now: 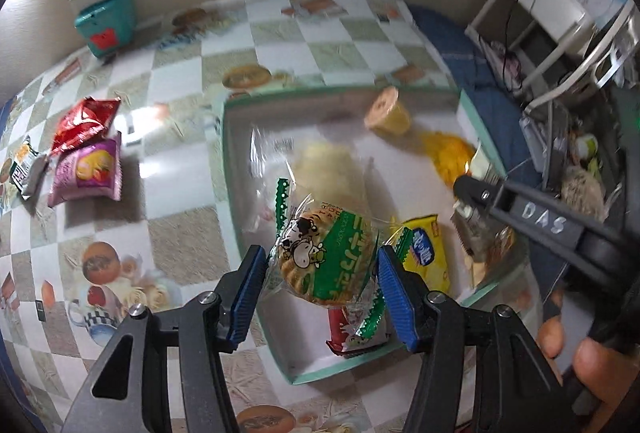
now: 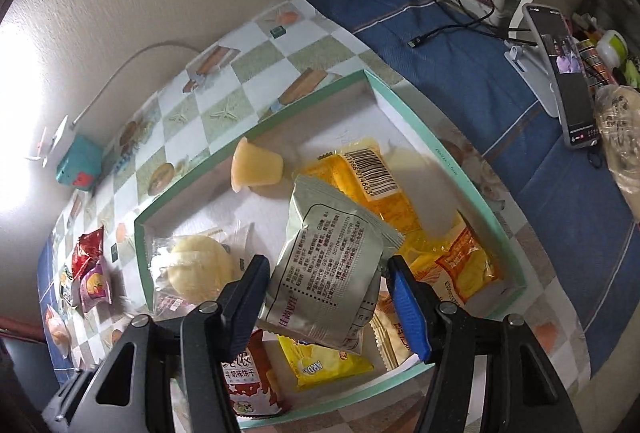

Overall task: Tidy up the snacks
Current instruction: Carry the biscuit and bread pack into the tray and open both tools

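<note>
My left gripper [image 1: 320,273] is shut on a clear packet of round biscuits with a green cow label [image 1: 324,253], held over the near part of the mint-rimmed box [image 1: 229,173]. The right gripper [image 2: 326,297] is shut on a silver-grey packet [image 2: 332,245] above the box's [image 2: 256,127] near right side; the left wrist view shows this gripper [image 1: 476,193] at the box's right edge. In the box lie a jelly cup [image 2: 256,169], a yellow barcoded packet [image 2: 384,193], wrapped pale pastries [image 2: 196,269], an orange packet [image 2: 464,265], a red-and-white biscuit packet [image 2: 248,381] and a small yellow packet [image 2: 324,361].
Left of the box on the checked tablecloth lie a red packet [image 1: 86,121], a pink packet [image 1: 86,169] and a small dark packet [image 1: 24,169]. A teal box with a power strip [image 1: 106,21] stands by the wall. A phone on a stand [image 2: 568,85] and a white rack are to the right.
</note>
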`<state>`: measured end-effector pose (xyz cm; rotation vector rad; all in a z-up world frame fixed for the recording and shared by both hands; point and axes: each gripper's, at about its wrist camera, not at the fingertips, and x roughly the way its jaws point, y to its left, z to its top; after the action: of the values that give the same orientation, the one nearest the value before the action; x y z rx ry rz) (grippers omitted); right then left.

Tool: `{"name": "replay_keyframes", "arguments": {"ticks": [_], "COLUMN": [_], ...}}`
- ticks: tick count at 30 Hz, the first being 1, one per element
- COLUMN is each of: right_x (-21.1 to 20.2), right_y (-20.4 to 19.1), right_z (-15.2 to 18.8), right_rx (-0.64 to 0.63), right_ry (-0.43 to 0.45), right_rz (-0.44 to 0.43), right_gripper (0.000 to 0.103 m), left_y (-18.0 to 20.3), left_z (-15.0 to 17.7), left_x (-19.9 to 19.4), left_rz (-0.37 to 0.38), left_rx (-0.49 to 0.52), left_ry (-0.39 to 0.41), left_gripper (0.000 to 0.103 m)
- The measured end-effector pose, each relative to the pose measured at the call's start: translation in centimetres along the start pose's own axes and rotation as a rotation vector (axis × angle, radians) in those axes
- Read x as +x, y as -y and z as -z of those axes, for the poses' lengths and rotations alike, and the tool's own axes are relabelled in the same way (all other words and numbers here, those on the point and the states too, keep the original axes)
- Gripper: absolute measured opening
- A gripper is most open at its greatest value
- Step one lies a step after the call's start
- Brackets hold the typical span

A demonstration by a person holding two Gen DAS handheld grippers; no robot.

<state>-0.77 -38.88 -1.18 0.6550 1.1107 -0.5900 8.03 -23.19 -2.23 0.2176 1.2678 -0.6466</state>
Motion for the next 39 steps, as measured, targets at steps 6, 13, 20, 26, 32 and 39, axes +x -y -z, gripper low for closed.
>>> {"name": "replay_keyframes", "arguments": {"ticks": [6, 13, 20, 26, 32, 39], "right_x": [0.7, 1.1, 0.7, -0.1, -0.6, -0.6], "right_y": [-0.3, -0.2, 0.0, -0.8, -2.1, -3.8], "right_z": [0.0, 0.1, -0.1, -0.2, 0.0, 0.5], "right_rx": [-0.01, -0.001, 0.004, -0.028, -0.075, -0.134], "right_ry": [-0.017, -0.036, -0.027, -0.006, 0.029, 0.044], "right_rz": [0.002, 0.007, 0.012, 0.009, 0.011, 0.022], "right_gripper": [0.065, 0.069, 0.077, 0.091, 0.103, 0.103], "left_y": [0.2, -0.4, -1.3, -3.5, -7.9, -15.3], "left_z": [0.3, -0.1, -0.7, -1.2, -1.2, 0.1], "left_x": [1.3, 0.9, -1.3, -2.9, -4.2, -6.0], "left_rz": [-0.017, -0.015, 0.002, -0.038, -0.101, -0.179], "left_rx": [-0.001, -0.022, -0.049, -0.102, -0.214, -0.408], "left_ry": [-0.04, -0.039, 0.009, 0.054, 0.117, 0.179], "left_gripper": [0.061, 0.066, 0.066, 0.081, 0.093, 0.096]}}
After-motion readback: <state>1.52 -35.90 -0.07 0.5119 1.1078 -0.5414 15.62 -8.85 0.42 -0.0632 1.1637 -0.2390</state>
